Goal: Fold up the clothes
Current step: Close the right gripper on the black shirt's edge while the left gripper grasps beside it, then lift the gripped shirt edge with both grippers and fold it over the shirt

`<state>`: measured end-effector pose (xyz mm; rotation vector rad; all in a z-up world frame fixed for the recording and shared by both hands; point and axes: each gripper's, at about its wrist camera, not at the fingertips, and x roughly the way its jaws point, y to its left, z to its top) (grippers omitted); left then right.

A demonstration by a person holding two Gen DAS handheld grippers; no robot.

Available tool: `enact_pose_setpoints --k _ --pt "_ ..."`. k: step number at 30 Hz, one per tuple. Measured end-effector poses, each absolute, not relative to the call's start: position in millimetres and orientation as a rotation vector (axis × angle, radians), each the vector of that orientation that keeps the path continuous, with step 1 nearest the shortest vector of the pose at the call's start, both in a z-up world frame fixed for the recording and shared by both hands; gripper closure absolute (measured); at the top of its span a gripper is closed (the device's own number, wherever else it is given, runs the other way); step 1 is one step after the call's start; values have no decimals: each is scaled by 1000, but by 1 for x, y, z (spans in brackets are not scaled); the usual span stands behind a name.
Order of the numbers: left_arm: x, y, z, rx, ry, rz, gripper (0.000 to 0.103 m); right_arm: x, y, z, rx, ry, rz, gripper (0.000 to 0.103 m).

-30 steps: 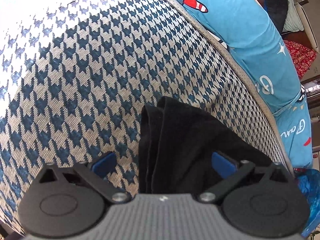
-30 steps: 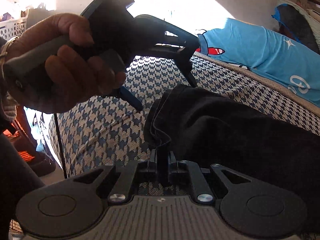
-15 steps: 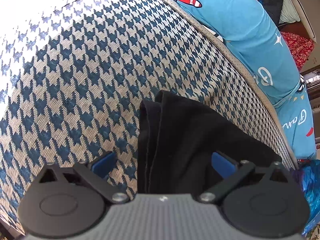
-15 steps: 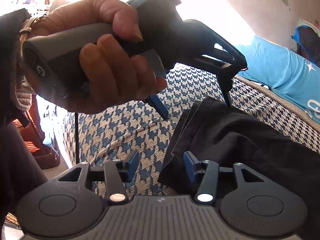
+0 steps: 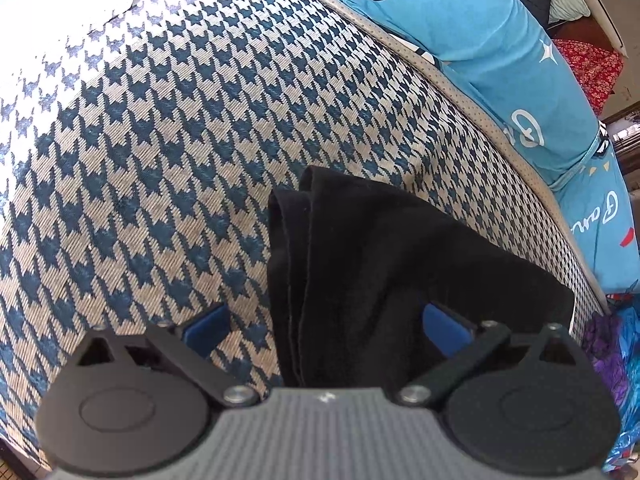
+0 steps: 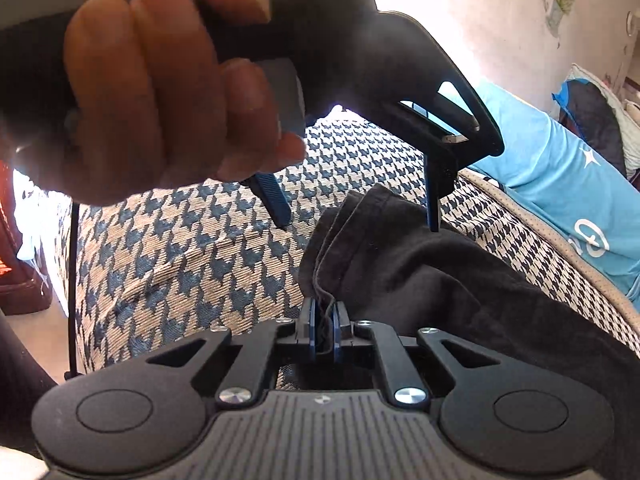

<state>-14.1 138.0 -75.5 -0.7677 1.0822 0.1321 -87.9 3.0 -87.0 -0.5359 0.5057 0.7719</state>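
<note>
A black garment (image 5: 360, 260), folded into layers, lies on the blue-and-beige houndstooth cover (image 5: 160, 140). My left gripper (image 5: 326, 320) hangs open over the garment's left folded edge. One blue pad (image 5: 206, 326) is over the cover and the other is over the cloth. The right wrist view shows a hand (image 6: 152, 100) holding the left gripper (image 6: 356, 218), tips just above the garment (image 6: 440, 280). My right gripper (image 6: 324, 320) has its jaws closing tight, and the pads pinch the garment's near hem.
Light blue printed bedding (image 5: 460, 32) lies along the far side of the cover, with a red patterned cloth (image 5: 592, 68) beyond it. A blue and purple bag (image 5: 624, 360) sits at the right edge. Dark red furniture (image 6: 16, 260) stands left of the bed.
My right gripper opened, shifted along the hem, and shut on the cloth again. The hand with the left gripper has come closer and lower over the garment, jaws still open.
</note>
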Motion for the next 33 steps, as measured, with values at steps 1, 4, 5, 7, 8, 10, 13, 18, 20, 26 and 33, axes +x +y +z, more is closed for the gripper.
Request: enact_pose_setpoints --k 1,4,5,7,8,10,13,18,20,26,33 --pt "-14 139 -77 -782 1082 122 0 -86 0 -85 -513 511 771 96" --pt "-15 145 -78 -825 1080 90 0 -79 -9 -76 -434 519 764 96" --pt "-16 147 -78 -839 1079 79 0 -76 -13 -73 -405 524 764 96" --pt "-16 149 -79 -861 1081 54 0 -71 -21 -66 -351 531 763 96" --pt "-15 149 -79 -869 1083 42 0 -69 -25 -63 -326 534 763 96" --pt "-15 149 -79 -872 1088 28 0 -65 -32 -59 -293 535 756 96" --pt "-10 144 -81 -872 1095 11 0 -66 -36 -53 -247 538 761 96" --pt "-1 138 -86 -876 1094 7 1 -71 -40 -48 -237 530 778 96" --pt "4 137 -87 -871 1082 15 5 -76 -39 -46 -238 526 788 96" --pt "13 140 -96 -914 1057 34 66 -78 -40 -45 -231 525 783 96" --pt "15 133 -96 -861 1039 93 82 -78 -36 -52 -256 566 786 95"
